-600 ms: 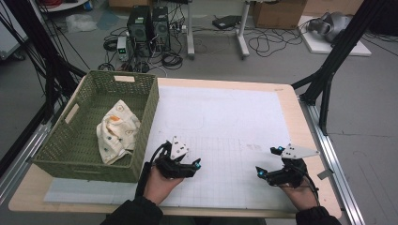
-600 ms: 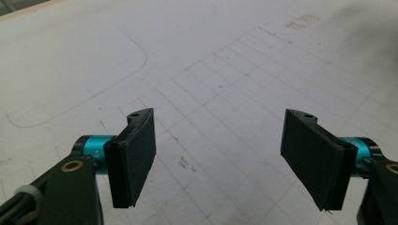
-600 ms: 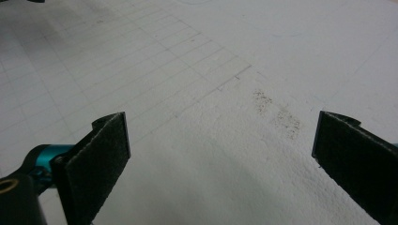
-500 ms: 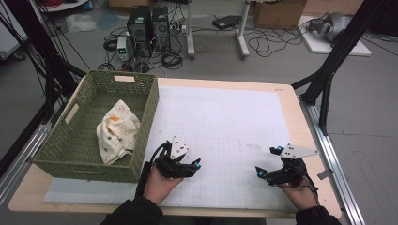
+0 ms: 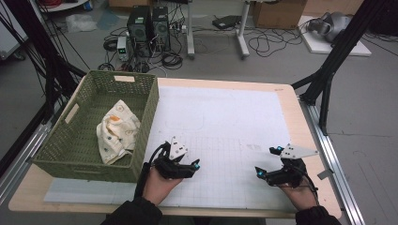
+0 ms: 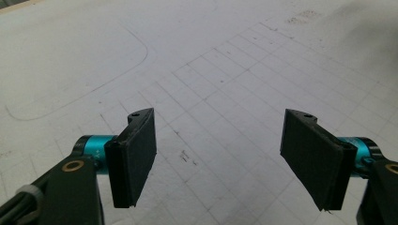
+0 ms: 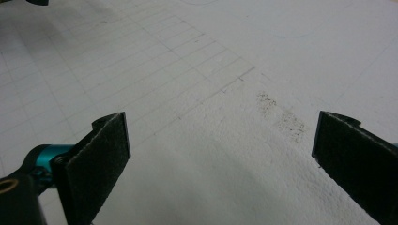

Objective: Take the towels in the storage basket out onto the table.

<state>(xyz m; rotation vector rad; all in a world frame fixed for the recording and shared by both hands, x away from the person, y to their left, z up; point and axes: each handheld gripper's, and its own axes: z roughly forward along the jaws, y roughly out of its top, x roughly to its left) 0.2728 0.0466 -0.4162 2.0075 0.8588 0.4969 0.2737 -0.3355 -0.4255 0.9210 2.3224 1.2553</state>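
1. Both claws stand apart with nothing between the pads: your left gripper [image 5: 196, 165] sits at the near edge of the mat just right of the basket, and your right gripper [image 5: 266, 161] sits near the mat's near right corner.
2. Left gripper view: pads [image 6: 136, 154] wide over bare grid lines. Right gripper view: pads [image 7: 96, 164] equally wide over plain mat.
3. Nearest thing to work on is the cloth [image 5: 117, 131], a cream piece with small prints, crumpled inside the green basket [image 5: 94, 166] on the left side of the table. It leans toward the basket's right wall; whether it touches that wall is hard to tell from above.
4. Step in hand, as I judge it: a rest pose, nothing reached for yet.
5. Next move likely calls for your left gripper to rise over the basket's right wall, come down on a raised fold of the cloth and pinch it; the wall is tall, so clear it first.
6. Surface: white mat [image 5: 225, 117] with a printed grid on its near half and faint curved outlines farther off, laid on a wooden table [image 5: 291, 93].
7. Room: grey floor beyond, computer towers [image 5: 148, 23], loose cables, black stand legs [image 5: 328, 75] at right.
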